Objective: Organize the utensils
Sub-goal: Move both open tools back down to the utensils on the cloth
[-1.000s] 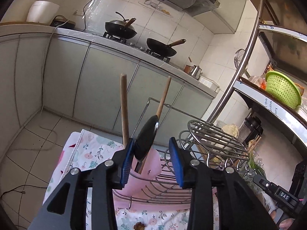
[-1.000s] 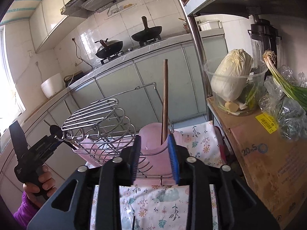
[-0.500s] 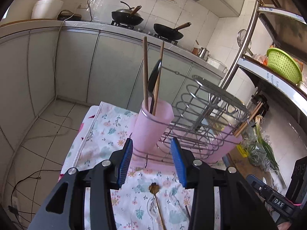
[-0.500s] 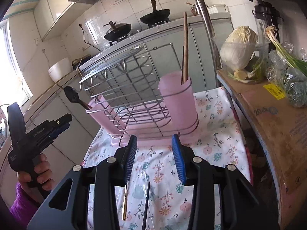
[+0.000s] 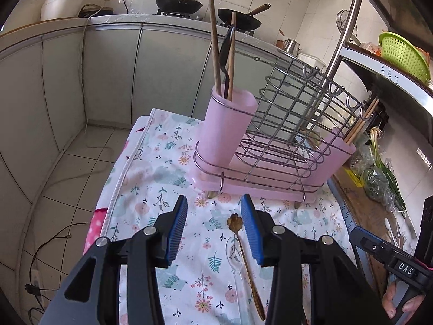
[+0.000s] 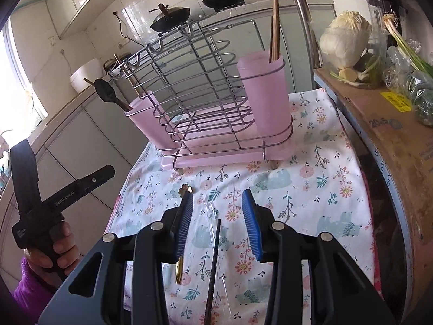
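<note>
A wire rack (image 5: 292, 108) on a pink base stands on the floral cloth (image 5: 162, 178), with a pink cup at each end. The near cup (image 5: 226, 130) holds a black spoon (image 5: 226, 46) and wooden handles. The other cup (image 6: 263, 89) holds brown chopsticks (image 6: 274, 24). My left gripper (image 5: 213, 224) hovers open over the cloth, beside a gold spoon (image 5: 235, 223) and a clear spoon (image 5: 234, 254). My right gripper (image 6: 217, 222) is open above a black chopstick (image 6: 213, 265) and a clear fork (image 6: 209, 205); its left finger partly hides the gold spoon (image 6: 186, 189).
A cardboard box (image 6: 379, 124) with cabbage (image 6: 346, 38) and greens borders the cloth on the right. A steel shelf post (image 5: 343, 38) rises behind the rack. Grey cabinets (image 5: 108, 81) and floor lie to the left. A hand in a purple sleeve (image 6: 32, 284) holds the left gripper's handle.
Both grippers pulled back from the pink cups and sank toward the cloth. The rack now stands farther ahead, and the loose utensils on the cloth have come into view under the fingers.
</note>
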